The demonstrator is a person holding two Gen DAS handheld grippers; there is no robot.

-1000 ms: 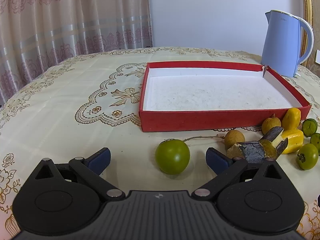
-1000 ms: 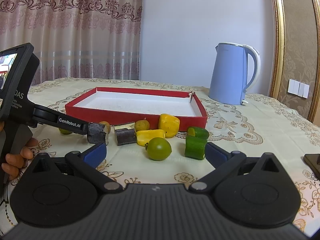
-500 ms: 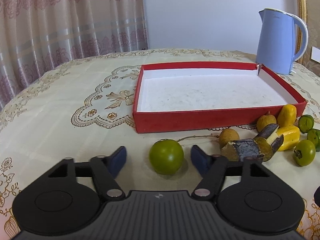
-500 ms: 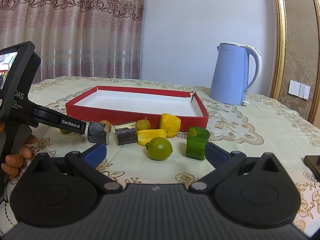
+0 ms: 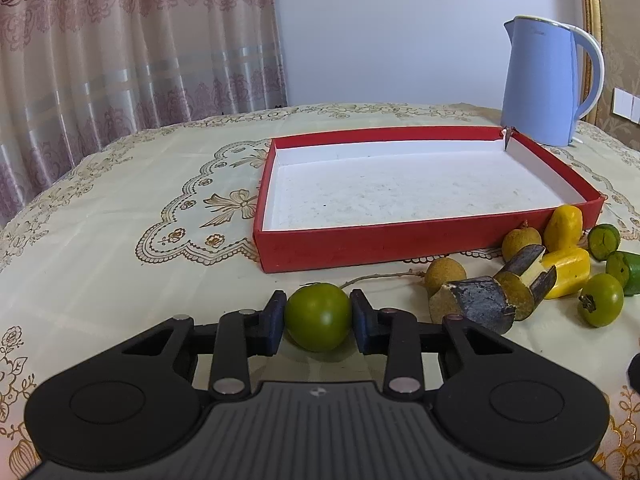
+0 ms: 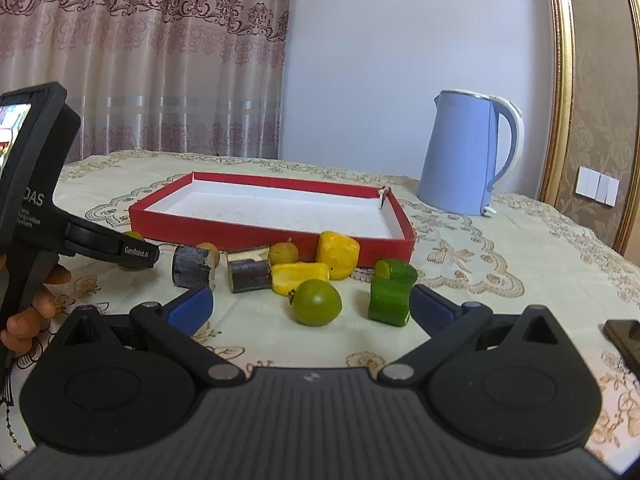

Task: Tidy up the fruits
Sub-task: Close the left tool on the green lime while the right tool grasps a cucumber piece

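A round green fruit [image 5: 318,316] lies on the tablecloth in front of the red box [image 5: 400,242]. My left gripper [image 5: 318,317] is closing its jaws around this fruit, and both blue pads touch its sides. In the right wrist view the same gripper's finger [image 6: 136,254] covers most of that fruit [image 6: 134,236]. My right gripper [image 6: 310,306] stands open low over the table, holding nothing. A second green fruit [image 6: 317,303] lies just ahead of its fingers. The box [image 6: 240,234] has a white, bare floor.
Right of the gripped fruit lie brown longans [image 5: 445,275], dark cut pieces [image 5: 478,303], yellow pieces [image 5: 568,266] and green chunks [image 6: 390,292]. A blue kettle [image 5: 546,80] stands behind the box. A dark phone [image 6: 624,340] lies at the right edge. A person's hand [image 6: 38,308] holds the left gripper.
The left jaws have gone from wide open to closed against the green fruit. The right gripper and the other fruits have not moved.
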